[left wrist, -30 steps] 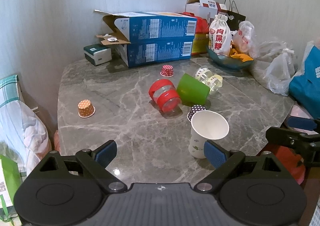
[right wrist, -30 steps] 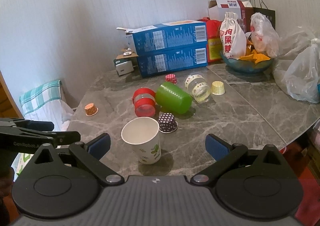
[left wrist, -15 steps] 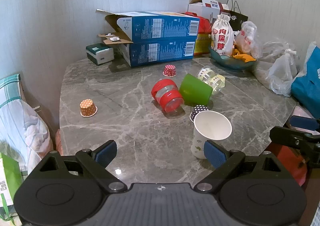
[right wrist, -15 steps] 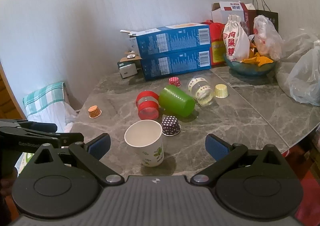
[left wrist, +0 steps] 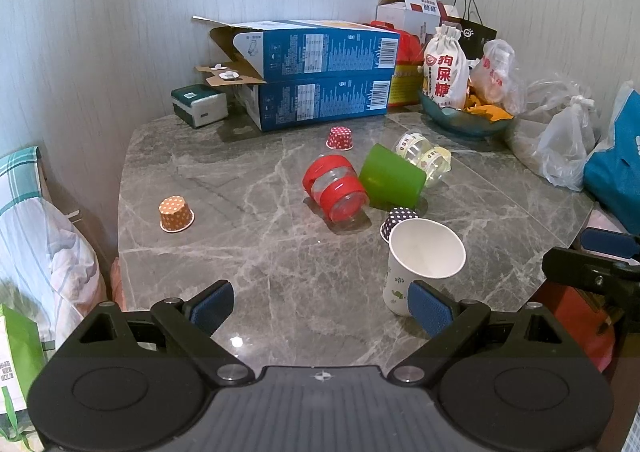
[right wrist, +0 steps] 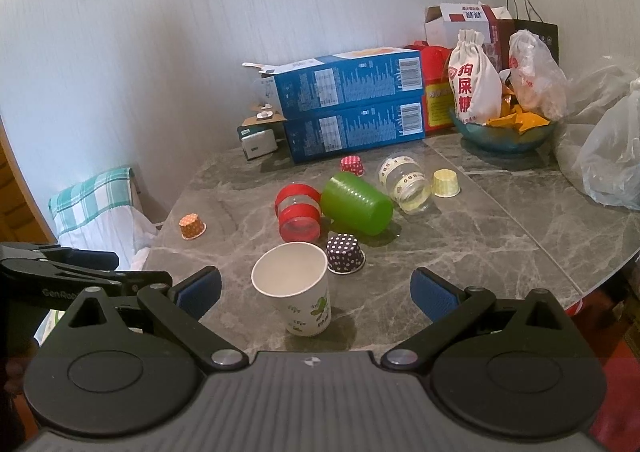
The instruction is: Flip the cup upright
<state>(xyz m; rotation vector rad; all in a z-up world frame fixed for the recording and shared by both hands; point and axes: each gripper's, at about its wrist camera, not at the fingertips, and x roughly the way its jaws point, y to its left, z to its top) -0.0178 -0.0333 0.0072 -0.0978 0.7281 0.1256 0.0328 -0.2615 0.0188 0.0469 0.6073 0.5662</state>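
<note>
Both claws, left claw (left wrist: 322, 304) and right claw (right wrist: 316, 288), have pulled back wide open and empty, because the paper cup (right wrist: 294, 288) now stands upright on the desk (right wrist: 500, 228).

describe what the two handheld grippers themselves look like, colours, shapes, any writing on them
Both look the same: a matte black plastic body with a ribbed centre panel, two round discs at the sides, and angular black linkage arms with silver pivot screws. Each finger ends in a blue textured pad. The left gripper and right gripper match. White lettering beginning "GenRob" shows on the left one's side in the right wrist view. No cables or sleeves are visible.
</note>
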